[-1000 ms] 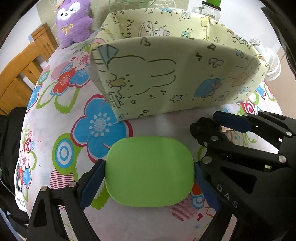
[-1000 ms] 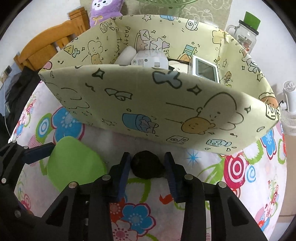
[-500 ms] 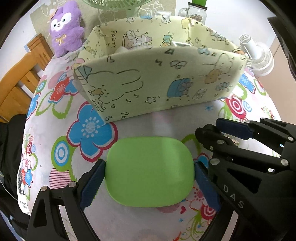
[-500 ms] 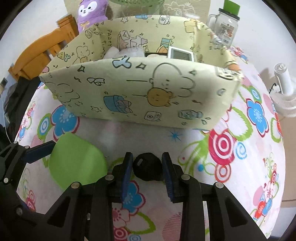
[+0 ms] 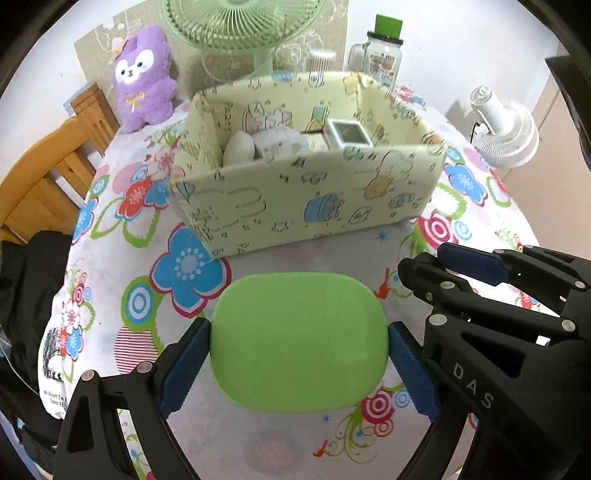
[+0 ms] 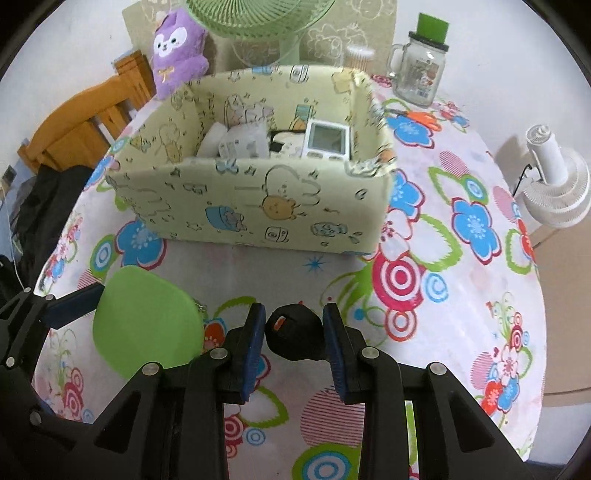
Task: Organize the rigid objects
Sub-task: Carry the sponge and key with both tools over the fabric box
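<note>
My left gripper (image 5: 299, 343) is shut on a flat green rounded case (image 5: 299, 341), its blue pads pressing both short sides, held above the flowered tablecloth. The same green case (image 6: 146, 325) shows at lower left in the right wrist view. My right gripper (image 6: 295, 330) is shut on a small black object with an orange mark (image 6: 293, 332), also off the cloth. A pale yellow cartoon-print storage box (image 5: 306, 206) stands beyond both grippers; the box (image 6: 258, 210) holds a white device with a screen (image 6: 327, 140) and several white items.
A purple plush toy (image 5: 142, 79), a green fan (image 5: 240, 22) and a glass jar mug with a green lid (image 6: 419, 64) stand behind the box. A small white fan (image 6: 554, 184) is at the right table edge. A wooden chair (image 5: 44, 162) and dark clothing are left.
Both grippers have risen and drawn back from the box with their objects still held. The box looks smaller and its inside has come into the left wrist view.
</note>
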The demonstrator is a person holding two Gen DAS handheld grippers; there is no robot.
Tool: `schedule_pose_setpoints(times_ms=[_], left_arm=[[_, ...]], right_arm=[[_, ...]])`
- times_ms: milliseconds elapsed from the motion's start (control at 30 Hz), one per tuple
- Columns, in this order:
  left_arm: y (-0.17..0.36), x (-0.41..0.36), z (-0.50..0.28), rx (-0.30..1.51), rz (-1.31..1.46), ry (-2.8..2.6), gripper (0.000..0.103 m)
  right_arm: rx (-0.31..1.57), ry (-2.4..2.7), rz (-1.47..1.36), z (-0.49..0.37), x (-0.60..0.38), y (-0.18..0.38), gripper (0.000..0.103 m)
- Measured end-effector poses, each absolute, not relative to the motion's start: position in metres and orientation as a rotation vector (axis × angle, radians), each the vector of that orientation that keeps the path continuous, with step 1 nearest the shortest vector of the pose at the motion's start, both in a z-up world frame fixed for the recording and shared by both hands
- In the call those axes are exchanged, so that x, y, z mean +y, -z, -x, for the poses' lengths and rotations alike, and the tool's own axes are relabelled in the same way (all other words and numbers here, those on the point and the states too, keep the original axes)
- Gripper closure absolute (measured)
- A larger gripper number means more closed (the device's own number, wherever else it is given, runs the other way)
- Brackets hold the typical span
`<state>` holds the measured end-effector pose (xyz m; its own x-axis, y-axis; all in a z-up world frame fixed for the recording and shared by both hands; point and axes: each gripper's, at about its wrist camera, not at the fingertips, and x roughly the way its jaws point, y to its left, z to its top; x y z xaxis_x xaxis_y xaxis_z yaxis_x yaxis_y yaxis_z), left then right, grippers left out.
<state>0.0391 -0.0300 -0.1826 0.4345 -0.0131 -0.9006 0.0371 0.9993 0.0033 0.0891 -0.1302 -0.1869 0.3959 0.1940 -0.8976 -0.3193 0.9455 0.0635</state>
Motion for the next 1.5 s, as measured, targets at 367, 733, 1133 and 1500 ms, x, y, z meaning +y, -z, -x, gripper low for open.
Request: schedule_pose_setpoints(times_ms=[367, 733, 1133, 1500], left_arm=[[0.150, -0.018, -0.047, 1.077, -0.046, 0.023, 0.008], [0.121, -0.008, -0.046, 1.032, -0.050, 0.050, 0.008], [0.102, -0.003, -0.064, 1.002, -0.059, 0.069, 0.008], [0.103, 0.002, -0.096, 1.009, -0.016, 0.026, 0.008]], right_arm=[[1.070, -0.317, 0.115, -0.088, -0.110, 0.155, 0.068], [1.029, -0.295, 0.121, -0.084, -0.102, 0.122, 0.068], [1.002, -0.262, 0.121, -0.098, -0.095, 0.098, 0.068], [1.006, -0.339, 0.152, -0.138, -0.088, 0.099, 0.068]])
